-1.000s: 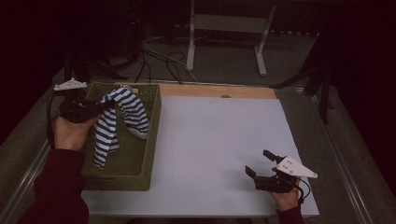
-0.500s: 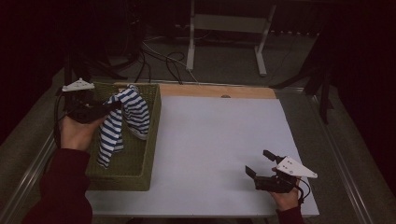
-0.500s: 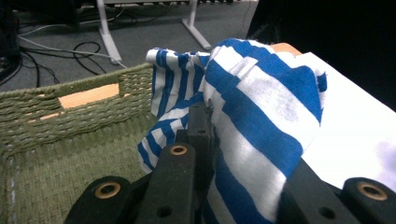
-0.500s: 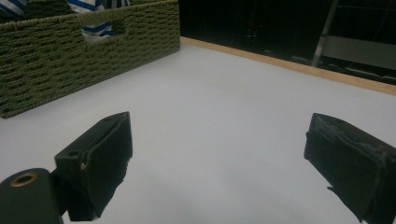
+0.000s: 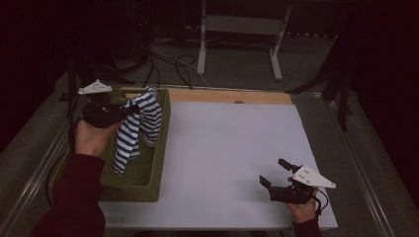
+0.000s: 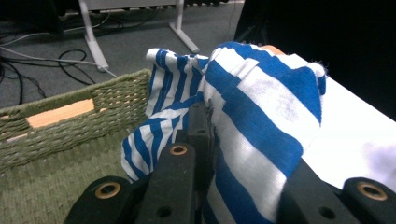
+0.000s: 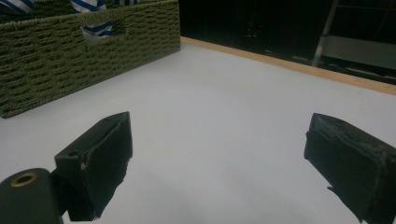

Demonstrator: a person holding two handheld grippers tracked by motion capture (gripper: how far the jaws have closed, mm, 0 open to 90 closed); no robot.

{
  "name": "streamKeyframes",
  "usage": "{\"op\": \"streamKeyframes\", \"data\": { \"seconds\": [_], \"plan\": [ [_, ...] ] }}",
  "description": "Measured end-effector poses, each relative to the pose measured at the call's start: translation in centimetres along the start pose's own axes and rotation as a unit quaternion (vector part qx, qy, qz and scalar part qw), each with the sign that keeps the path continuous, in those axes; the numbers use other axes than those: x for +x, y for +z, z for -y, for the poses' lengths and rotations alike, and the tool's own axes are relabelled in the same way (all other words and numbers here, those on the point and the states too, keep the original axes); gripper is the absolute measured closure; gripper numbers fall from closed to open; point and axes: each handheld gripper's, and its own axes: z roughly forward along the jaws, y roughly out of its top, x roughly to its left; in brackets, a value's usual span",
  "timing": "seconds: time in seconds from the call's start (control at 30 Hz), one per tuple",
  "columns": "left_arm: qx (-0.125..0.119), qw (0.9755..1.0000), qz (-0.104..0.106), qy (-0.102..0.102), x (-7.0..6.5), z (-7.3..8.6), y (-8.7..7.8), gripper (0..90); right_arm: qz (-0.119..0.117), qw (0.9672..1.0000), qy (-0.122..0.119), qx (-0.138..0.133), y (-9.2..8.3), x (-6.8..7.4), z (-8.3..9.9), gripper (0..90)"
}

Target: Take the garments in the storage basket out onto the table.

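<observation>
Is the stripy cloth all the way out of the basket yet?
Not yet. The left gripper holds the stripy cloth up, but its end hangs inside the basket.

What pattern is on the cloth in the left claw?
Blue and white stripes on the cloth; clearest in the left gripper view.

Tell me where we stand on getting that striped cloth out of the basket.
Done: the left gripper is shut on the blue-and-white striped cloth and has it raised. In hand: the cloth hangs over the green woven basket, its lower end inside. Left: clearing the wall and setting it on the white table, where the right gripper waits open.
</observation>
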Motion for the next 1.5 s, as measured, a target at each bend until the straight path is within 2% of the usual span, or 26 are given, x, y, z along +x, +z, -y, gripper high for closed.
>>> {"op": "streamKeyframes", "data": {
  "seconds": [0.93,1.5],
  "plan": [
    [0.004,0.9992,0.028,0.028,-2.9,-2.0,2.3,81.2,0.000,1.0000,0.001,0.000,-0.1,-0.1,0.0,7.6],
    [-0.001,0.9975,0.048,0.052,-5.4,-3.7,3.2,81.2,-0.002,1.0000,0.002,0.000,-0.1,0.0,0.0,7.6]
  ]
}}
